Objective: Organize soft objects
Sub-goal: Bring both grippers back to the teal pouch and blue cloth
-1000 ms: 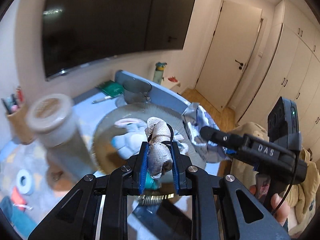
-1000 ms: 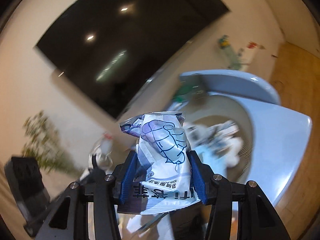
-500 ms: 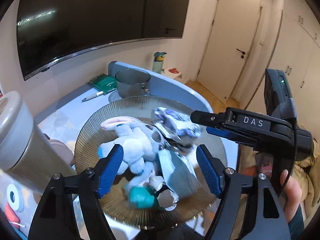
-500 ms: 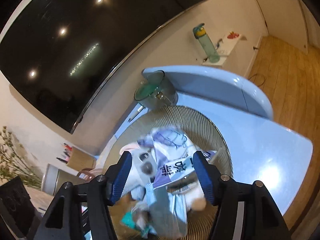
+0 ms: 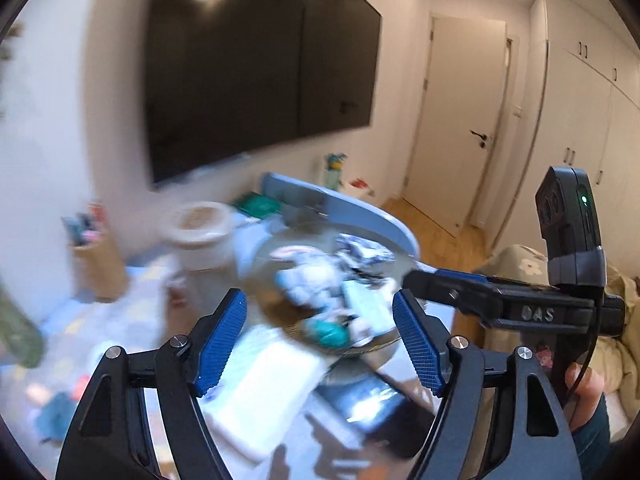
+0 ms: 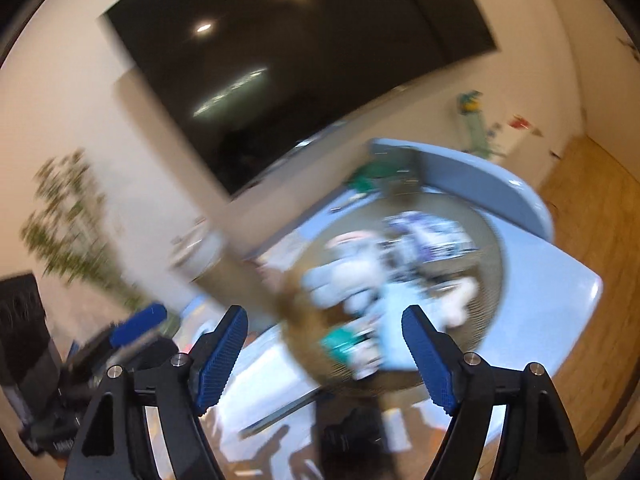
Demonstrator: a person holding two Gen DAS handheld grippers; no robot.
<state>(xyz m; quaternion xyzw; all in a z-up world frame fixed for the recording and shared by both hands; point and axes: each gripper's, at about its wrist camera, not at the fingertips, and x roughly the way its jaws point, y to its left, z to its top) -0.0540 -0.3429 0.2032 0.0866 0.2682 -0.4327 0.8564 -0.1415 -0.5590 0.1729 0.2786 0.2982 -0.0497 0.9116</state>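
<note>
A round ribbed glass plate (image 5: 264,256) (image 6: 494,256) on the light blue table holds a pile of soft things: a pale blue plush toy (image 5: 308,280) (image 6: 348,276), a blue-printed tissue pack (image 5: 362,248) (image 6: 432,232), a face mask (image 5: 362,304) and a teal item (image 5: 328,332) (image 6: 340,344). My left gripper (image 5: 320,344) is open and empty, held back above the plate's near edge. My right gripper (image 6: 324,360) is open and empty too; in the left wrist view it (image 5: 416,280) reaches in from the right. Both views are motion-blurred.
A tall jar with a pale lid (image 5: 200,236) stands left of the plate, a pen holder (image 5: 96,256) beyond it. A metal pot (image 6: 400,190) and green notebook (image 5: 258,204) lie at the far end. A white pack (image 5: 272,384) lies in front. A plant (image 6: 68,216) stands left.
A second ago my left gripper held a rolled sock and my right the tissue pack. Both items dropped onto the plate; both grippers have since pulled back and up, open.
</note>
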